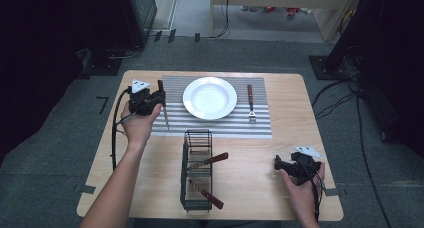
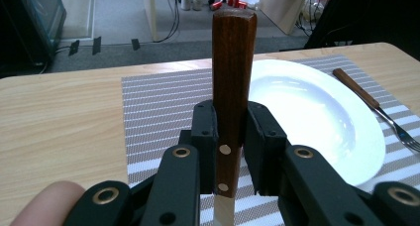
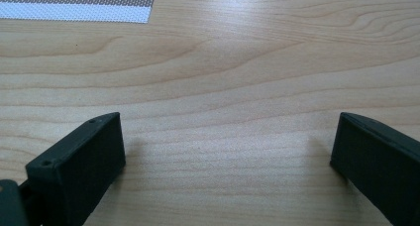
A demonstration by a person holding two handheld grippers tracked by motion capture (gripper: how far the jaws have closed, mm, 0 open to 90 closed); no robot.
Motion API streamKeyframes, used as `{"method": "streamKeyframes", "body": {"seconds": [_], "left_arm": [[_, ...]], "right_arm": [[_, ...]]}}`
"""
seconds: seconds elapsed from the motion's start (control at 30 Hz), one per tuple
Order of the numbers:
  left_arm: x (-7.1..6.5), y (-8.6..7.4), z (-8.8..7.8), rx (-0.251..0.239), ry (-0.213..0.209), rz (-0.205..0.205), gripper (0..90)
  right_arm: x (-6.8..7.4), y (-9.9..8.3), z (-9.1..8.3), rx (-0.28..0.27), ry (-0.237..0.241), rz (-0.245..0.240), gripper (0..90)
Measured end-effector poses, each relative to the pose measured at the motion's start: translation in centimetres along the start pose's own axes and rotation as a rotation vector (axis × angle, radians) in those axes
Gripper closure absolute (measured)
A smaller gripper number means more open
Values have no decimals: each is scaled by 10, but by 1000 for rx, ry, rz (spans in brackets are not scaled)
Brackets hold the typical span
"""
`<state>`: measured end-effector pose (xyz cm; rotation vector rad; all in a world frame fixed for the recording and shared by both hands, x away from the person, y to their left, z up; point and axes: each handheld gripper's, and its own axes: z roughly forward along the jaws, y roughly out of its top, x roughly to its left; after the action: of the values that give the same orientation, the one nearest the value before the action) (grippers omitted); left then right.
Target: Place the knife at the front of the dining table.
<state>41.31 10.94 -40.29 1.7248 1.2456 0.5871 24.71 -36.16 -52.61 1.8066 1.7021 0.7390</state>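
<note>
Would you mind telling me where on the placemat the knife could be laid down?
The striped placemat is bare left of the white plate, under the knife held in the left gripper. Right of the plate lies a fork, so less room there. The wire caddy crowds the table's near middle.

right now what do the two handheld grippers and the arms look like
Both the left gripper and the right gripper are black, blocky tools with two flat rectangular jaws on hinged links with brass-coloured rivets. Each carries a pale grey three-cornered plate on top and trails a black cable. The forearms are bare, with no sleeves in view.
</note>
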Motion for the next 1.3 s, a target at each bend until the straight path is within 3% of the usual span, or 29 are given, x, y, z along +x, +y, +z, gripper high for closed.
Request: {"method": "streamKeyframes", "body": {"seconds": [0.6, 0.97, 1.3], "left_arm": [[10, 1, 31, -7, 15, -66, 767], [21, -4, 56, -18, 23, -137, 767], [23, -4, 78, 17, 43, -140, 766]], "right_arm": [[0, 0, 0, 0, 0, 0, 0], [0, 0, 0, 0, 0, -1, 0], [0, 0, 0, 0, 0, 0, 0]]}}
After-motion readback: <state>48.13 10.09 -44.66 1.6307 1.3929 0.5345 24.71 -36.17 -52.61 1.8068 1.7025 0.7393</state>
